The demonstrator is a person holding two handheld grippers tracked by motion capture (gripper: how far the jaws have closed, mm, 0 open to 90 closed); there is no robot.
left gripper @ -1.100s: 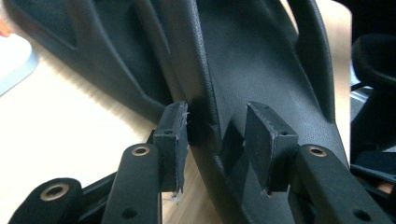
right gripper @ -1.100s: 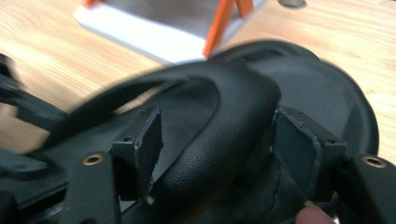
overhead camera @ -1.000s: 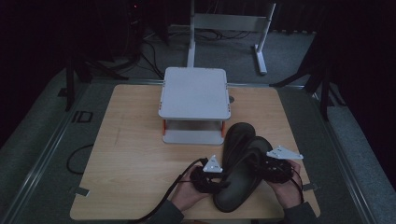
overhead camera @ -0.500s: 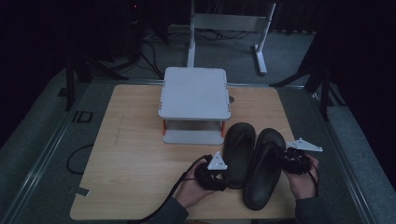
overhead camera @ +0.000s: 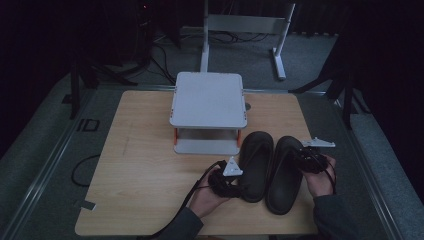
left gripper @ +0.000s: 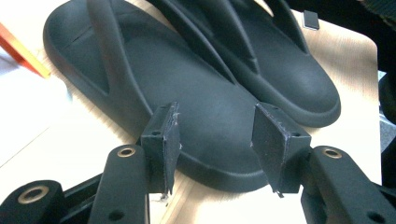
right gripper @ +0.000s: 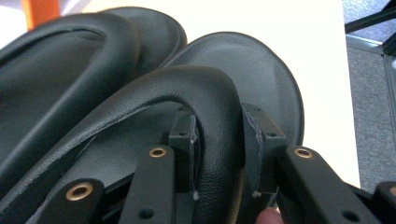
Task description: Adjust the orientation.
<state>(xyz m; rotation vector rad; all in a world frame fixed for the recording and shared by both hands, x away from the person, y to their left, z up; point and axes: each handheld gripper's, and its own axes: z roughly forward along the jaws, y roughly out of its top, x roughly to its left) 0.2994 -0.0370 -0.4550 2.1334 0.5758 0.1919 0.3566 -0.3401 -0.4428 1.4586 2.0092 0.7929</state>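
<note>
Two black slippers lie side by side, soles down, on the near right part of a pale wooden worktop [overhead camera: 140, 165], just in front of a small white two-level stand [overhead camera: 208, 102] with orange posts. The left slipper [overhead camera: 256, 165] and the right slipper [overhead camera: 285, 172] touch along their inner edges, toes pointing away from the person and heels toward the worktop's near edge. The person's right gripper [overhead camera: 304, 156] is clenched on the strap of the right slipper: the right gripper view shows the thick black strap [right gripper: 212, 116] arching between the two jaws, both pads pressed against it, with a fingertip visible at the bottom edge. The left gripper [overhead camera: 235, 182] sits at the heel side of the left slipper with its jaws released and just now widening; in the left gripper view its pads [left gripper: 169, 140] stand apart on either side of the heel end of the left slipper [left gripper: 187, 93], not pressing on it, with the right slipper [left gripper: 280, 70] lying just beyond. Cables trail from both grippers toward the person's sleeves at the bottom of the high view.
</note>
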